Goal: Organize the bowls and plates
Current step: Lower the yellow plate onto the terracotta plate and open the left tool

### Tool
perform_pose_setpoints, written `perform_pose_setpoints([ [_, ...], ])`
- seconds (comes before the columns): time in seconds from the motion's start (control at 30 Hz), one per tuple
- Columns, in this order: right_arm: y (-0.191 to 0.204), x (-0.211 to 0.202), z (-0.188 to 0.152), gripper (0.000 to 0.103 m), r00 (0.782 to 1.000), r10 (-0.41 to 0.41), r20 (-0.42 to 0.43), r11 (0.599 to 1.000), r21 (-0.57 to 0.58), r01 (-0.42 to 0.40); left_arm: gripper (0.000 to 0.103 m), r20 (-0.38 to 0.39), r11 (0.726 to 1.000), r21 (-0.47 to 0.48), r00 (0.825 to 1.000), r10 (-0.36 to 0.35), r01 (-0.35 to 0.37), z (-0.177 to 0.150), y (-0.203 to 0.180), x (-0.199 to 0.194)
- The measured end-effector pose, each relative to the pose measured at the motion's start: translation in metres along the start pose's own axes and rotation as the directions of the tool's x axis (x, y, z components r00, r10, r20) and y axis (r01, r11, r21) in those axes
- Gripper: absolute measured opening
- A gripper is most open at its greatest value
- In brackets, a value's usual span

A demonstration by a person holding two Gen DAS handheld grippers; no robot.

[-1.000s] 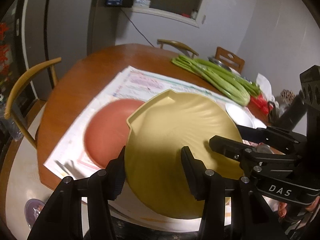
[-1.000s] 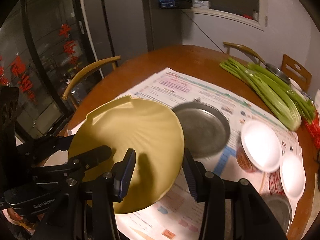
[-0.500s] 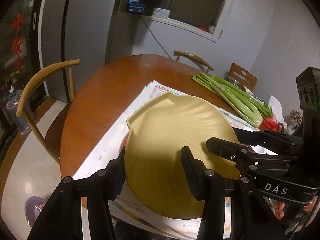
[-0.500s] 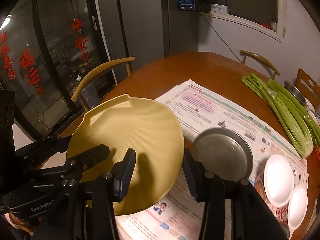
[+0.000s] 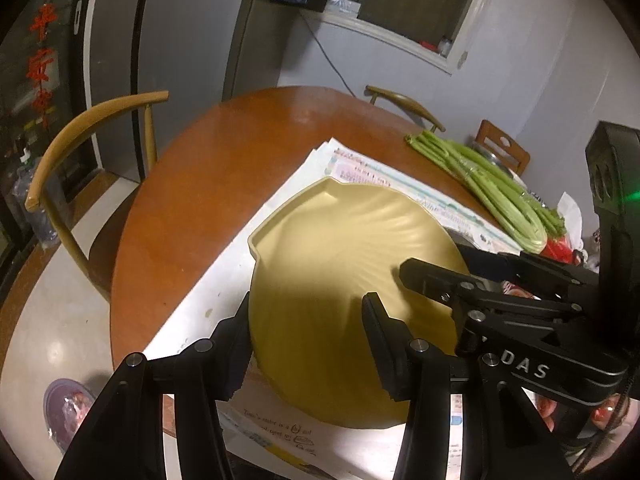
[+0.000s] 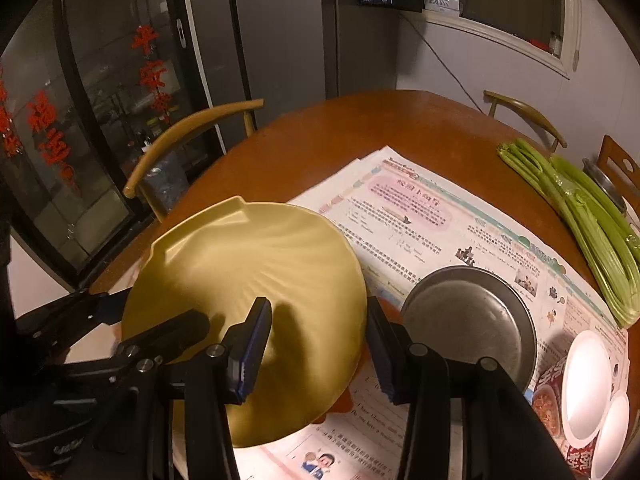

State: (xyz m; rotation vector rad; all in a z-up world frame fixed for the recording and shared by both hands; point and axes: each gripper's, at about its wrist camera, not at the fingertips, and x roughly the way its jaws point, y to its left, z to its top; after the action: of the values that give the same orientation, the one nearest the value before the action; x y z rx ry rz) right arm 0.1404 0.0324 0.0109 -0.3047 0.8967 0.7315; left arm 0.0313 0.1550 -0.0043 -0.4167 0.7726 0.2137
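Yellow plate (image 6: 248, 304) sits clamped at its near rim by both your left gripper (image 5: 306, 344) and right gripper (image 6: 316, 346), held above the newspaper (image 6: 440, 232). You've yet to set it down; the steel plate (image 6: 472, 316) and white bowls (image 6: 588, 380) lie unstacked.

A round wooden table (image 6: 328, 128) is seen, spread with newspaper sheets (image 6: 424, 216). Green celery stalks (image 6: 580, 216) are laid along its far right side, directly on the wood and paper edge.
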Motion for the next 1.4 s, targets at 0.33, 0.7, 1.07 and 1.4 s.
perform_pose_setpoints([
  [0.33,-0.007,0.019,-0.005,0.048,0.999,0.012,-0.03,1.0,0.02,-0.012,0.052,-0.031,1.0,0.008,0.999,0.015,-0.014,-0.008,-0.001,0.017],
  [0.7,-0.007,0.026,-0.007,0.048,1.0,-0.018,-0.005,1.0,0.021,0.018,0.052,-0.008,0.997,0.047,0.998,0.064,-0.063,-0.009,-0.003,0.021],
  [1.07,-0.006,0.032,-0.011,0.048,0.998,-0.054,-0.016,0.998,0.011,0.055,0.052,-0.02,0.994,0.065,0.996,0.091,-0.09,-0.012,-0.004,0.027],
  [1.4,-0.004,0.024,-0.014,0.048,0.992,-0.122,-0.007,0.993,0.005,0.122,0.052,-0.028,0.991,0.087,0.994,0.104,-0.101,-0.016,-0.007,0.029],
])
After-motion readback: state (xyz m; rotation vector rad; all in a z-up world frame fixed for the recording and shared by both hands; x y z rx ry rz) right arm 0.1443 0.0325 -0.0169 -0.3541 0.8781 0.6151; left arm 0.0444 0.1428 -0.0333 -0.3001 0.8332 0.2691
